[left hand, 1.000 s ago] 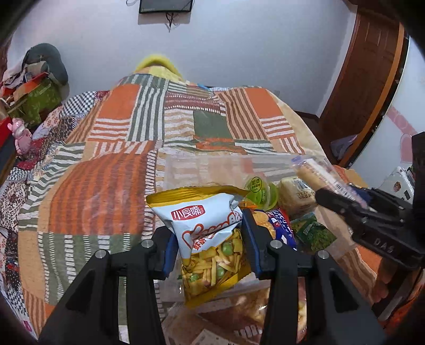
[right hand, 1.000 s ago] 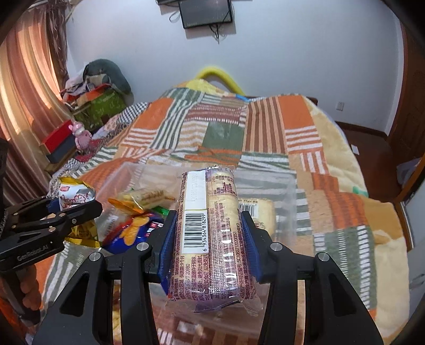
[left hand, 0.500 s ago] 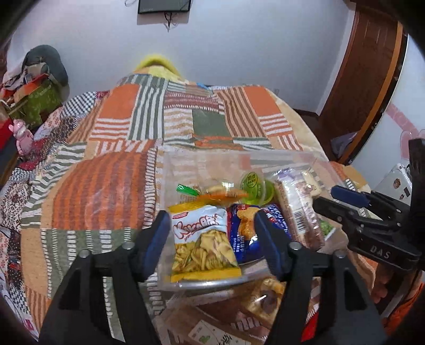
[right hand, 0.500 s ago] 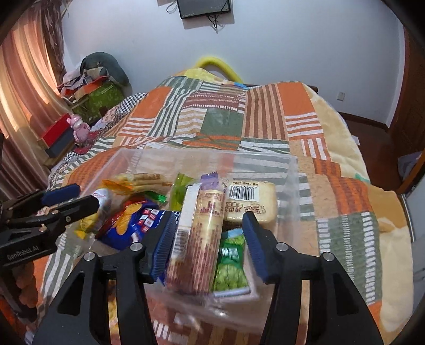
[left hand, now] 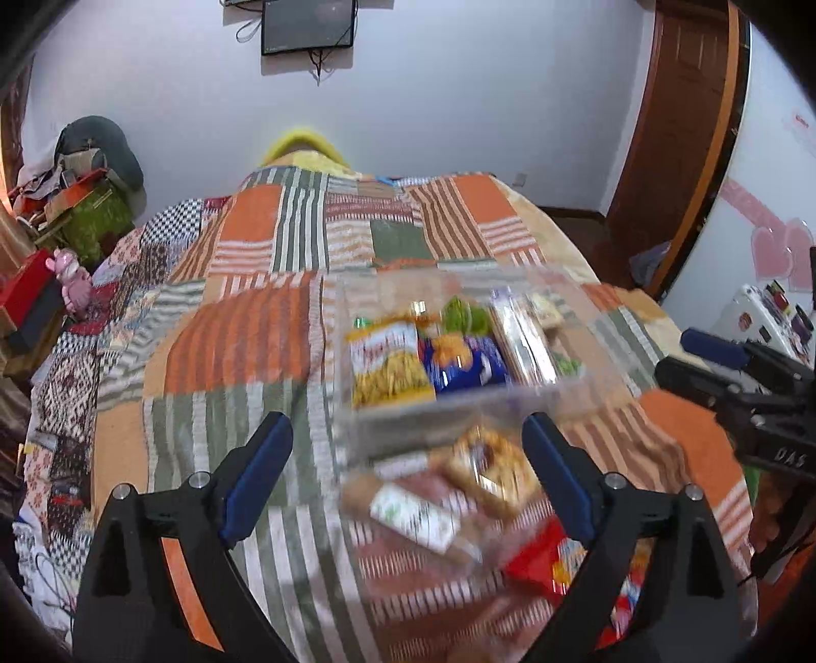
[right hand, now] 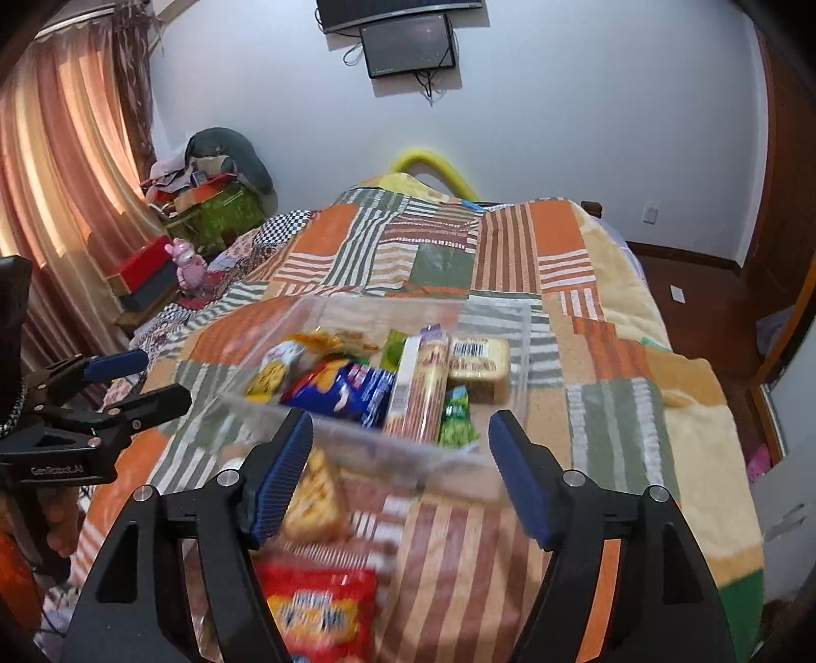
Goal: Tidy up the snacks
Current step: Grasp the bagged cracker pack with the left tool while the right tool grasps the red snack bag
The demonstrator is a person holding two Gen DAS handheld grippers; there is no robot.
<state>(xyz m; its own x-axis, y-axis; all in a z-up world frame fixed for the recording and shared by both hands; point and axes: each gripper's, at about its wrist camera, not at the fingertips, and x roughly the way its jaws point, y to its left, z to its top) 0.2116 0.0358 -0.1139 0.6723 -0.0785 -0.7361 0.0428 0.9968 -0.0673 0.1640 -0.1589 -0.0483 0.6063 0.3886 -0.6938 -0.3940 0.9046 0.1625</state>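
A clear plastic box [left hand: 459, 413] [right hand: 520, 331] sits on the patchwork bed. In it lie a yellow chip bag [left hand: 385, 364] [right hand: 273, 370], a blue snack bag [left hand: 466, 364] [right hand: 341, 390], a long biscuit pack [left hand: 520, 341] [right hand: 418, 382], a bread pack [right hand: 477, 364] and a green pea pack [right hand: 456, 415]. My left gripper [left hand: 408, 469] is open and empty, in front of the box. My right gripper [right hand: 400, 469] is open and empty, also in front of the box. Loose snacks lie before the box: a biscuit pack [left hand: 489, 469] [right hand: 313, 497], a white-labelled pack [left hand: 415, 515] and a red bag [right hand: 316, 612] [left hand: 540, 561].
The orange, green and striped blanket [left hand: 245, 347] [right hand: 602, 408] covers the bed. Boxes, a pink toy [left hand: 71, 285] [right hand: 186, 268] and clutter stand along the left side. A wooden door [left hand: 678, 127] is at the right. A wall screen [right hand: 408, 46] hangs above the bed's head.
Both grippers let go of their packs, the chip bag and the long biscuit pack, which now lie in the box. Both grippers opened wide and drew back toward me.
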